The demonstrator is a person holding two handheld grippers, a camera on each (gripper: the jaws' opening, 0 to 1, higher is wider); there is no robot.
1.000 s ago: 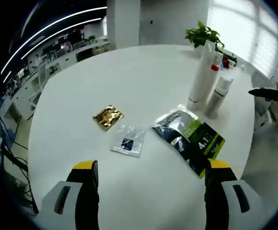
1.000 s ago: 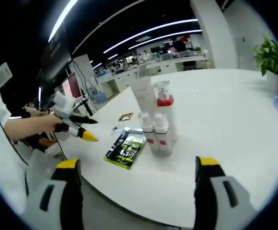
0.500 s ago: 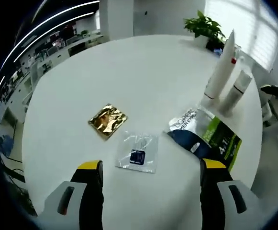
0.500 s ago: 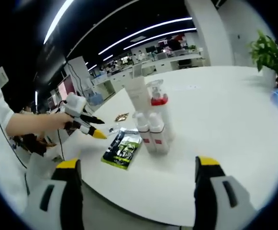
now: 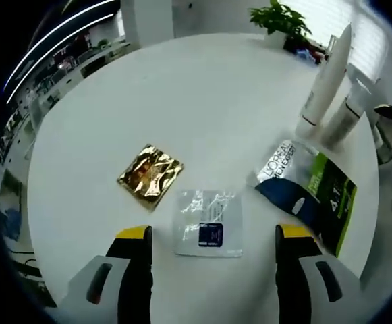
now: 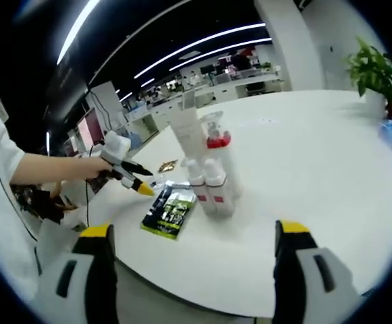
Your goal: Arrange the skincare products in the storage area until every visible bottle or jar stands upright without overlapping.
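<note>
Left gripper view: left gripper point(image 5: 210, 253) jaws apart over a clear sachet point(image 5: 209, 223) on the white bench point(image 5: 202, 101), gold sachet point(image 5: 150, 175) beside it, green-black pouch point(image 5: 309, 192) near the upright tube point(image 5: 327, 84). Right gripper view: right gripper point(image 6: 192, 260) jaws apart, empty; upright bottles point(image 6: 208, 177) cluster mid-bench, the pouch flat beside them.

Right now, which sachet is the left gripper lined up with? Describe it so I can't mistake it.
On the round white table, look just ahead of the left gripper, between its jaws. The clear sachet lies flat there, see-through with a small dark blue square, unlike the crinkled gold sachet and the dark green-edged pouch on either side.
</note>
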